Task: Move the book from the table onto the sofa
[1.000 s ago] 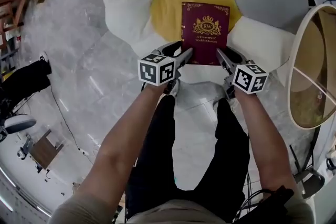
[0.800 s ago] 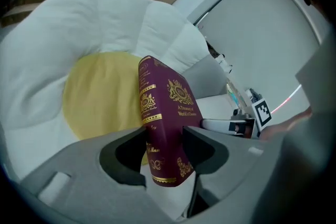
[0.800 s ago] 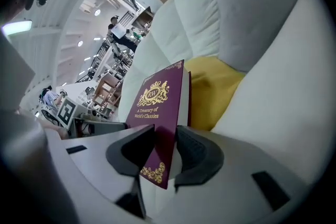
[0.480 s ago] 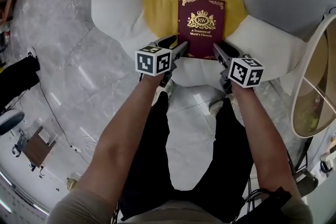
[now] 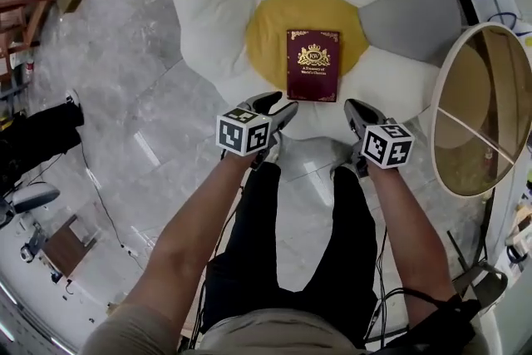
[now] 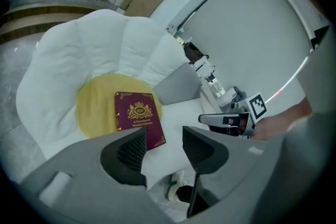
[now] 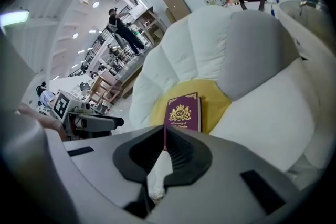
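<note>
The maroon book [image 5: 313, 65] with a gold crest lies flat on the yellow centre of the white flower-shaped sofa [image 5: 216, 4]. It also shows in the left gripper view [image 6: 139, 118] and the right gripper view [image 7: 182, 112]. Both grippers hang in front of the sofa's near edge, apart from the book. My left gripper [image 5: 281, 104] [image 6: 164, 139] is open with nothing between its jaws. My right gripper [image 5: 356, 106] [image 7: 165, 131] is closing, its jaws almost together and empty. Each gripper also appears in the other's view: the right one [image 6: 226, 120] and the left one [image 7: 92, 122].
A grey cushion [image 5: 407, 8] fills one petal at the sofa's right. A round glass-topped table [image 5: 482, 108] stands to the right of the sofa. The person's legs and shoes [image 5: 270, 147] are on the marble floor below the grippers. Dark equipment [image 5: 37, 133] sits at far left.
Both grippers have lifted and drawn back from the book's near corners. The right jaws have come together. The book stays on the yellow centre.
</note>
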Demonstrator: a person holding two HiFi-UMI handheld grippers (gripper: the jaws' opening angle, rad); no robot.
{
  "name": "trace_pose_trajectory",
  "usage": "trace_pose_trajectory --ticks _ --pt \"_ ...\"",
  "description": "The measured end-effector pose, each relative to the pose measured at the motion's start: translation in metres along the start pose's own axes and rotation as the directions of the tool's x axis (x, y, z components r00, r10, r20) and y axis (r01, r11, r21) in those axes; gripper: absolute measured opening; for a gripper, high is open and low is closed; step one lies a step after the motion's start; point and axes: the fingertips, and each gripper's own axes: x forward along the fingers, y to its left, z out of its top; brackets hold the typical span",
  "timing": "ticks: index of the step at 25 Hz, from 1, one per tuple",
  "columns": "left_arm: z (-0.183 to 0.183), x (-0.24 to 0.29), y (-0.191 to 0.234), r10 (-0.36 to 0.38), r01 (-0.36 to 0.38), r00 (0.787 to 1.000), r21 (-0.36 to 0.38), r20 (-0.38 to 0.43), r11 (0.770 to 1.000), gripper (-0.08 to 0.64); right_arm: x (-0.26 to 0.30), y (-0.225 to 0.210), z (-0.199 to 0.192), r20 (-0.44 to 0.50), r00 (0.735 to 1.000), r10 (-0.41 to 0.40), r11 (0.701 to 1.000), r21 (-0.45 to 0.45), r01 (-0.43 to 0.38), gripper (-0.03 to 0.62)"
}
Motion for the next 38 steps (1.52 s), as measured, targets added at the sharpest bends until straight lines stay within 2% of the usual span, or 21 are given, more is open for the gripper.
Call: trace_pose_trajectory --ticks 4,8,11,17,22,26,28,34,38 --pt "0.017 -0.057 -0.058 -0.068 0.068 0.998 0.049 0.000 0.997 0.184 -0.055 0.051 0.020 0.003 1.000 0.021 0.998 -0.058 -0.021 0.014" --pt "0.026 -0.120 -0.115 -0.095 0.093 0.995 0.095 0.012 0.991 0.049 -0.116 0.109 0.031 -0.001 0.998 0.059 0.991 -0.123 -0.058 0.014" --pt "0.035 -0.165 -0.160 -0.137 0.135 0.991 0.128 0.008 0.983 0.009 -0.163 0.153 0.037 0.010 0.996 0.090 0.984 -0.156 -0.088 0.014" --pt "0.052 -0.237 -0.242 -0.205 0.203 0.979 0.205 -0.014 0.957 0.008 -0.251 0.214 0.045 0.041 0.996 0.084 0.974 -0.214 -0.073 0.012" --pt "0.065 -0.290 -0.305 -0.247 0.238 0.969 0.275 -0.002 0.932 0.008 -0.314 0.263 0.055 0.078 0.992 0.102 0.964 -0.253 -0.079 0.012" --pt "0.084 -0.325 -0.350 -0.304 0.285 0.953 0.355 -0.001 0.891 0.008 -0.351 0.306 0.082 0.135 0.982 0.134 0.947 -0.308 -0.087 0.012" --pt "0.078 -0.341 -0.365 -0.311 0.292 0.950 0.380 -0.012 0.878 0.008 -0.366 0.326 0.083 0.145 0.978 0.149 0.936 -0.341 -0.092 0.012" --pt "0.073 -0.375 -0.387 -0.315 0.288 0.949 0.394 0.004 0.873 0.008 -0.394 0.368 0.085 0.151 0.971 0.184 0.911 -0.398 -0.111 0.012" --pt "0.073 -0.391 -0.400 -0.330 0.295 0.944 0.434 0.004 0.851 0.008 -0.409 0.388 0.088 0.167 0.966 0.196 0.895 -0.434 -0.106 0.012"
